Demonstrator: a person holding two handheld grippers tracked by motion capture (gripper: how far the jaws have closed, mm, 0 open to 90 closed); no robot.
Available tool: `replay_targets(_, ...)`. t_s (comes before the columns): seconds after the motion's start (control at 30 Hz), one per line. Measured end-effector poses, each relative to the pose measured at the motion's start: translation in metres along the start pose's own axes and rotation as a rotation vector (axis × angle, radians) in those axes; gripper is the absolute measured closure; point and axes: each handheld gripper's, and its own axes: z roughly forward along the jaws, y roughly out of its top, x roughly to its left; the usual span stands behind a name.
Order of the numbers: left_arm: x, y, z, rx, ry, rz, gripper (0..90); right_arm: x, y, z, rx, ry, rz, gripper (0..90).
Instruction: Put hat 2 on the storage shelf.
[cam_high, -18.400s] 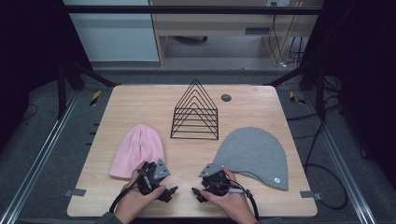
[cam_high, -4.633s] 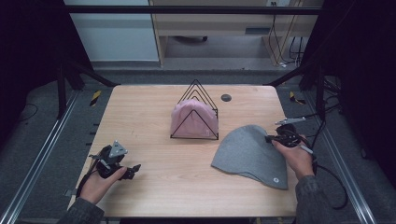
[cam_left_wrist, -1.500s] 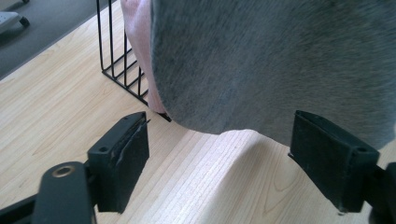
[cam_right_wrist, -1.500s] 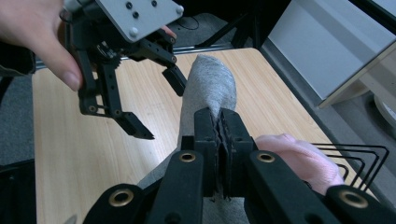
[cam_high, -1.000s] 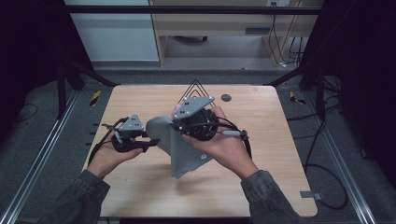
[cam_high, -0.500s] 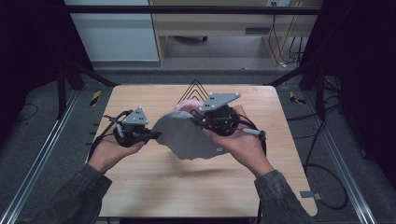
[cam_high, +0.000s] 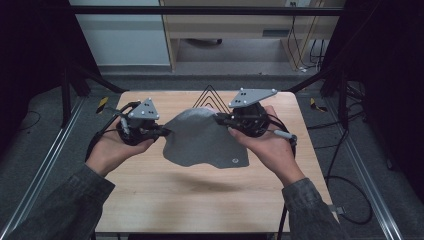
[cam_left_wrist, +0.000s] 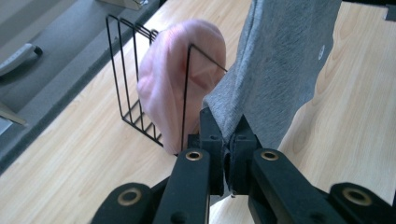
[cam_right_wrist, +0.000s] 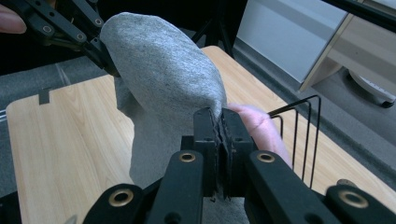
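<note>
A grey beanie (cam_high: 202, 137) hangs stretched in the air above the table's middle. My left gripper (cam_high: 164, 132) is shut on its left edge and my right gripper (cam_high: 220, 119) is shut on its right edge. The left gripper view has both jaws pinching grey cloth (cam_left_wrist: 275, 70), with the pink beanie (cam_left_wrist: 180, 88) standing in the black wire rack (cam_left_wrist: 126, 70) behind. In the right gripper view the jaws clamp the grey beanie (cam_right_wrist: 163, 70), the left gripper (cam_right_wrist: 105, 58) holds its far edge, and the pink beanie (cam_right_wrist: 254, 121) and rack (cam_right_wrist: 303, 135) lie beyond.
The rack's top (cam_high: 210, 92) peeks above the grey beanie at the back of the wooden table (cam_high: 200, 200). Cables (cam_high: 350, 200) trail off to the right of the table. A metal frame rail (cam_high: 40, 170) runs along the left side.
Both hands have risen and spread, pulling the grey beanie flat between them. The left gripper, beside the cloth a second ago, now grips its edge.
</note>
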Motion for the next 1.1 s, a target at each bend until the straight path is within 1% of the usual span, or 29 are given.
replay_targets(0.2,0.006,0.017,-0.006,-0.015,0.003,0.010,86.9,-0.011,0.012,-0.009,-0.020,0.002,0.007,87.0)
replay_targets(0.23,0.006,0.019,-0.007,-0.018,0.000,0.011,87.0,-0.015,0.015,-0.011,-0.023,0.002,0.012,87.0)
replay_targets(0.3,0.008,0.024,-0.010,-0.026,0.001,0.010,86.9,-0.018,0.016,-0.012,-0.028,0.006,0.016,87.0)
replay_targets(0.37,0.010,0.028,-0.012,-0.036,0.002,0.013,86.9,-0.024,0.021,-0.013,-0.034,0.009,0.021,87.0)
replay_targets(0.43,0.012,0.031,-0.015,-0.045,0.009,0.012,87.0,-0.026,0.023,-0.013,-0.035,0.010,0.024,87.0)
replay_targets(0.5,0.015,0.034,-0.017,-0.055,0.007,0.008,86.9,-0.029,0.026,-0.013,-0.036,0.009,0.020,87.0)
replay_targets(0.77,0.021,0.049,-0.027,-0.080,0.041,0.010,87.0,-0.039,0.038,-0.013,-0.071,0.001,0.026,87.0)
replay_targets(0.93,0.026,0.057,-0.028,-0.101,0.053,-0.011,87.0,-0.046,0.049,-0.013,-0.084,-0.017,0.031,87.0)
replay_targets(0.97,0.027,0.059,-0.028,-0.106,0.055,-0.013,87.0,-0.049,0.052,-0.015,-0.091,-0.021,0.034,87.0)
replay_targets(1.0,0.027,0.061,-0.029,-0.108,0.057,-0.011,87.0,-0.049,0.052,-0.015,-0.091,-0.021,0.034,87.0)
replay_targets(1.1,0.032,0.068,-0.030,-0.119,0.066,-0.012,87.0,-0.056,0.056,-0.017,-0.103,-0.027,0.040,87.0)
